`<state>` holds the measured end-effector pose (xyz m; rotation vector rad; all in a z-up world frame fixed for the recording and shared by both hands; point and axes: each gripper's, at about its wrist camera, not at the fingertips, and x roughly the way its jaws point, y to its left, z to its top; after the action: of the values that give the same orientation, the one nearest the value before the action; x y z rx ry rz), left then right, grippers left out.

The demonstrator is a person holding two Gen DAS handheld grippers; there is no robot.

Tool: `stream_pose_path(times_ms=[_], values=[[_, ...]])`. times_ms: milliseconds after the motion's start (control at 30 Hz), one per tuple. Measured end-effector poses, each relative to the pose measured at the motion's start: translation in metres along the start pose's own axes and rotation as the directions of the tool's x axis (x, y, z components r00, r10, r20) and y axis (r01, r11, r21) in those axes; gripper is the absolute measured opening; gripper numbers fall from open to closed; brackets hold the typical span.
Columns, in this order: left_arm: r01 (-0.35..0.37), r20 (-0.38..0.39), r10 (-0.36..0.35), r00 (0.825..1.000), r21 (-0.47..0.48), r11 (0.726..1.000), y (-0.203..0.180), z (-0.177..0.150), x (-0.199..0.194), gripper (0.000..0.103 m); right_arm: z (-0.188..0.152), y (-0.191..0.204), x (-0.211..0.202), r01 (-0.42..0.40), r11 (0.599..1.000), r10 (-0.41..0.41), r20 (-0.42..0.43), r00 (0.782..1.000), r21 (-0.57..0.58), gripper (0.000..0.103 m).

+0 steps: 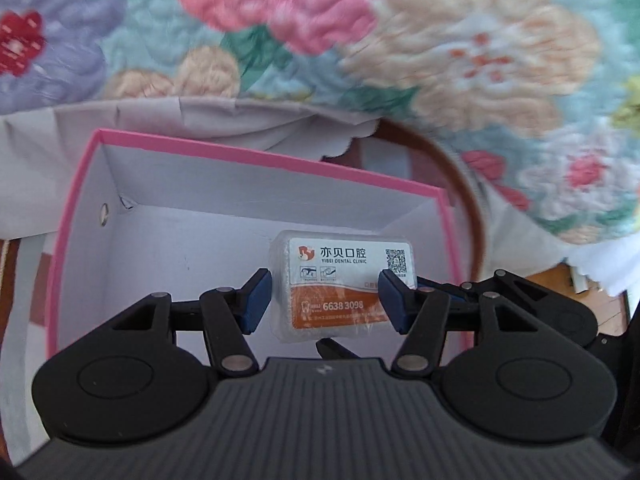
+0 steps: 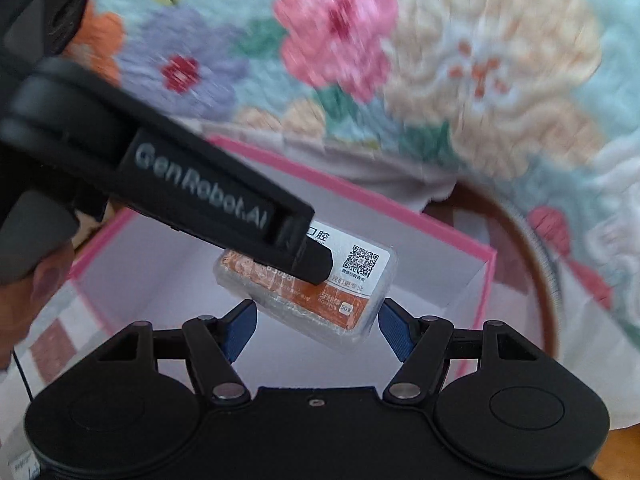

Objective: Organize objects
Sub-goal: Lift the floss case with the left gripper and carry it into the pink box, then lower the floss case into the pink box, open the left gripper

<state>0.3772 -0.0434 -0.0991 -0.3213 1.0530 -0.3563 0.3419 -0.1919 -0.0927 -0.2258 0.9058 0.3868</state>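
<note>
Floral quilt [image 1: 460, 60] beneath pink-rimmed white box [image 1: 260, 156]. Left claw [image 1: 320, 296] grasping clear dental-clinic case [image 1: 340, 280] above box; right claw [image 2: 316, 324] released.

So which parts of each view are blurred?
Left wrist view: flowered cloth smeared; plastic case and pink box sharp. Right wrist view: cloth and the other gripper's lettering blurred; the case's label still legible.

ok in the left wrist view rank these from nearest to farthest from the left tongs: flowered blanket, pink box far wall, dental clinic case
1. dental clinic case, between the blue pads of the left tongs
2. pink box far wall, behind the case
3. flowered blanket, beyond the box, across the top
</note>
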Motion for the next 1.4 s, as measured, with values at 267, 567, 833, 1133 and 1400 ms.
stream_pose_path(times_ms=[267, 567, 833, 1133, 1400], values=[[0.017, -0.053, -0.021, 0.998, -0.078, 0.997, 0.026, 0.011, 0.049, 0.058, 0.007, -0.002, 0.051, 0.037, 0.999, -0.036, -0.121, 0.992, 0.010, 0.072], [0.037, -0.100, -0.058, 0.993, -0.194, 0.980, 0.045, 0.010, 0.078, 0.056, 0.008, -0.003, 0.074, 0.050, 0.999, -0.051, -0.198, 0.979, -0.012, 0.071], [-0.023, -0.126, -0.004, 0.992, -0.209, 0.978, 0.041, 0.005, 0.088, 0.043, 0.000, -0.005, 0.075, 0.099, 0.995, -0.100, -0.207, 0.973, -0.012, 0.065], [0.028, -0.121, -0.054, 0.991, -0.208, 0.978, 0.013, 0.008, 0.105, 0.037, -0.015, -0.012, 0.029, 0.143, 0.989, -0.136, -0.178, 0.975, 0.027, 0.040], [0.025, -0.143, -0.050, 0.988, -0.170, 0.985, -0.015, 0.006, 0.112, 0.036, -0.041, -0.014, 0.000, 0.113, 0.992, -0.104, -0.136, 0.985, 0.053, 0.043]])
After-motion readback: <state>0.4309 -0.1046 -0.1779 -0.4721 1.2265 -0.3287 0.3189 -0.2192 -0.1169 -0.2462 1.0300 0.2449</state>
